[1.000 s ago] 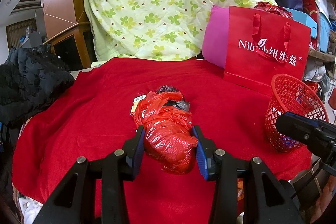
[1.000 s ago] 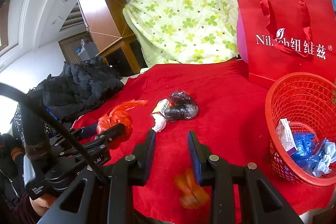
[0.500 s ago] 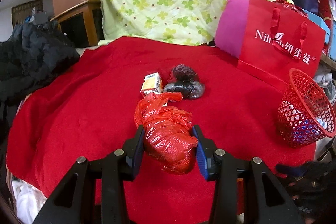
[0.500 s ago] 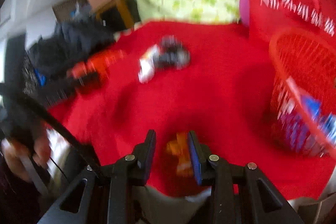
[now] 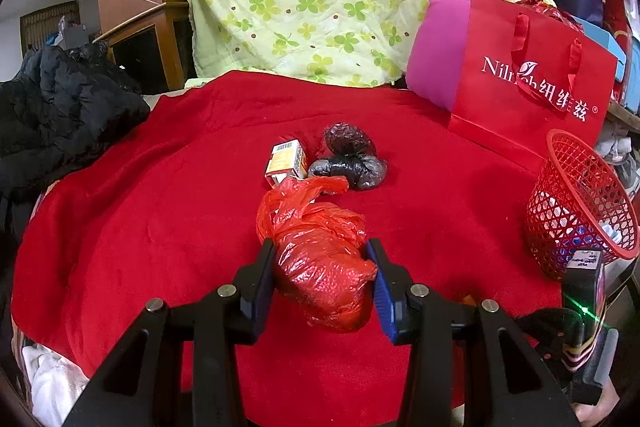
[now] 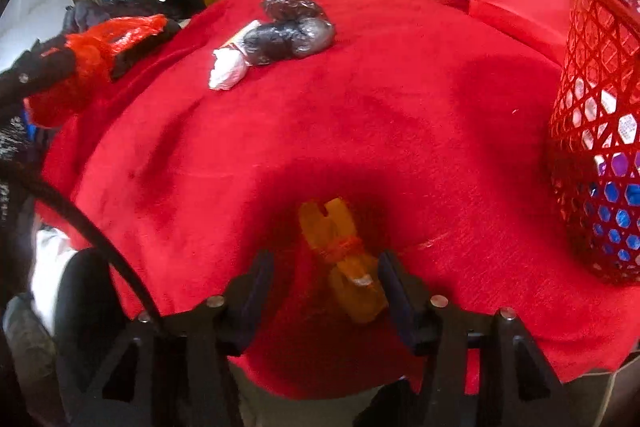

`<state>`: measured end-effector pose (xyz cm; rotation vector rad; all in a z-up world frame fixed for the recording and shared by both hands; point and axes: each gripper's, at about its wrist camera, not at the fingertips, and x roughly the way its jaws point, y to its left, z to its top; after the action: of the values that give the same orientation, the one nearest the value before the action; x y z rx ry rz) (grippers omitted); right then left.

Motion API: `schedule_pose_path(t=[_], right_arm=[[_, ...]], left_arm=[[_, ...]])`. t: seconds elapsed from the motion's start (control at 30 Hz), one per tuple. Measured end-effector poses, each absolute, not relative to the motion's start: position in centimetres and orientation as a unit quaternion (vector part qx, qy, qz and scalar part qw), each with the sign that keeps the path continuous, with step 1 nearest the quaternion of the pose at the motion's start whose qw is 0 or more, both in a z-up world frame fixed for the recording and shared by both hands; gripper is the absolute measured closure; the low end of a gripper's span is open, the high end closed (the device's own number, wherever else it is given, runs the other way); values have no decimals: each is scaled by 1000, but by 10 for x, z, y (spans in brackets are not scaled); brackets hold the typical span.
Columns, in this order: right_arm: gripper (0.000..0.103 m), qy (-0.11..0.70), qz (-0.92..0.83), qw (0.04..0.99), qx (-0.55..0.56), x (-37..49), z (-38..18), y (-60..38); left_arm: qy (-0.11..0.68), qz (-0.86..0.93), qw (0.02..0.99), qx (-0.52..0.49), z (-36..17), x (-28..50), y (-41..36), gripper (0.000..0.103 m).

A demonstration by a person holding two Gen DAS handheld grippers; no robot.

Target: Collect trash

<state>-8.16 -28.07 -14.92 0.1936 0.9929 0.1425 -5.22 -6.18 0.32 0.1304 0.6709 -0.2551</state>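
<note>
red plastic bag (image 5: 324, 267): clamped in left gripper (image 5: 320, 281), above red cloth (image 5: 160, 207) | orange wrapper (image 6: 344, 259): on cloth (near front edge), between opening jaws of right gripper (image 6: 324, 281), pads clear | red basket (image 6: 596, 163): right

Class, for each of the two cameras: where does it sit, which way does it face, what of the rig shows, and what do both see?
Left wrist: on the left tongs, facing down across the red cloth; tongs grip a red bag.
Right wrist: on the right tongs, opening around an orange scrap.
Shared: black bags, basket.
</note>
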Motion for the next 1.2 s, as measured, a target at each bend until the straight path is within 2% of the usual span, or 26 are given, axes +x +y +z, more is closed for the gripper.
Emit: schedule_pose_path(t=[0.07, 0.2, 0.83, 1.2], right_arm=[[63, 477, 69, 870, 103, -82, -154, -281], [65, 468, 59, 874, 119, -85, -155, -288], [65, 279, 65, 949, 129, -151, 0, -301], [65, 244, 56, 960, 124, -176, 27, -305]], left_arm=[[328, -125, 934, 62, 4, -51, -60, 57], [326, -123, 935, 62, 5, -51, -59, 57], [265, -154, 948, 86, 51, -84, -87, 57], [241, -177, 948, 108, 70, -99, -111, 57]])
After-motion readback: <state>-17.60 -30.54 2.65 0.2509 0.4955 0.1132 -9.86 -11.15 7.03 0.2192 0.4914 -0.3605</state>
